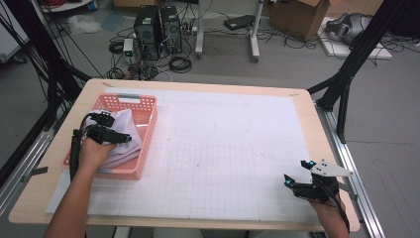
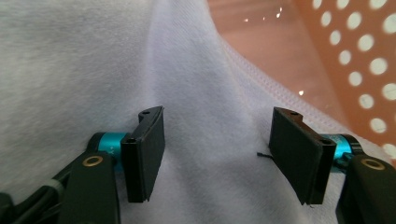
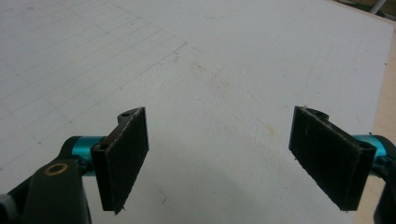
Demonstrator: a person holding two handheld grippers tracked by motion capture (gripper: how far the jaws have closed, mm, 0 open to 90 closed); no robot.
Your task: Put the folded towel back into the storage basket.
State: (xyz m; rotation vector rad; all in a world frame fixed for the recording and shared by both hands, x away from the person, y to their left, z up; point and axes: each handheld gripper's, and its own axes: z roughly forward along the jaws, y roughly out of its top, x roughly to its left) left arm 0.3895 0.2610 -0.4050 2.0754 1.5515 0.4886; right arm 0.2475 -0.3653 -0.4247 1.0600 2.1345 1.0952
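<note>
A pale lilac-white cloth (image 1: 124,136) lies heaped in a pink perforated basket (image 1: 147,134) at the far left of the bench (image 1: 307,106), and the left hand-held gripper (image 1: 106,130) sits down among its folds, held by the person's left hand (image 1: 94,151) reaching in over the basket's near rim. In the left gripper view the two black jaws stand apart with a raised ridge of the cloth (image 2: 205,116) running up between them — the fabric fills the gap, yet neither pad presses on it, so nothing is clamped. The basket's wall (image 2: 369,70) shows to the right, just beyond the cloth's stitched hem. The stance reads as either a release of the cloth into the basket or a line-up for a pinch on that fold; which of the two I cannot tell. The right hand-held gripper (image 1: 299,173) waits well apart at the near right corner of the bench, low over the gridded white sheet (image 1: 237,148) — its jaws are likewise apart with bare sheet (image 3: 219,93) between them, probably parked there to keep out of the way while the left does the work.
</note>
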